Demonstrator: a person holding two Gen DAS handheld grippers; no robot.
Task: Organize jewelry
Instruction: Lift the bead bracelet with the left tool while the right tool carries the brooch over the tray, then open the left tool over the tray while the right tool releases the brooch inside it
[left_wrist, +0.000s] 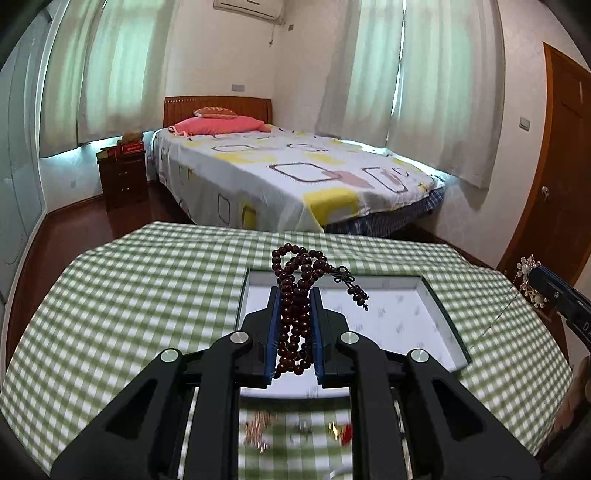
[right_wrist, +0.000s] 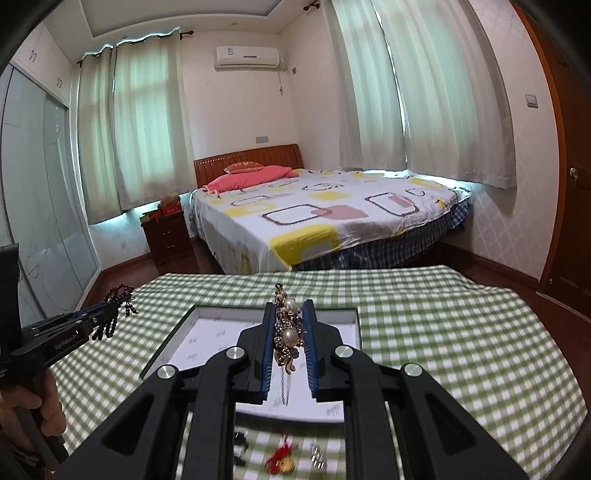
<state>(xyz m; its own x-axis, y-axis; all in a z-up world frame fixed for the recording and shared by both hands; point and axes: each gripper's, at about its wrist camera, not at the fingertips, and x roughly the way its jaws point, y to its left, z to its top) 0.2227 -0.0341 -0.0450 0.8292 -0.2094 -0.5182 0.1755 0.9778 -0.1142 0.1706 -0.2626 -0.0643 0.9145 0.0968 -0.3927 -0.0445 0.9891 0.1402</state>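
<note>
My left gripper (left_wrist: 294, 293) is shut on a dark red bead bracelet (left_wrist: 295, 295), held above a shallow white box (left_wrist: 413, 314) on the green checked tablecloth. My right gripper (right_wrist: 289, 308) is shut on a gold pearl brooch (right_wrist: 287, 332) with a thin chain, held above the same white box (right_wrist: 207, 332). The left gripper with the beads also shows at the left in the right wrist view (right_wrist: 107, 314). The right gripper with the brooch shows at the right edge of the left wrist view (left_wrist: 535, 280).
Small loose jewelry lies on the cloth in front of the box: a pink chain (left_wrist: 258, 428), a red and gold piece (left_wrist: 341, 432), (right_wrist: 282, 458). A bed (right_wrist: 332, 218) and nightstand stand beyond the table (right_wrist: 461, 332).
</note>
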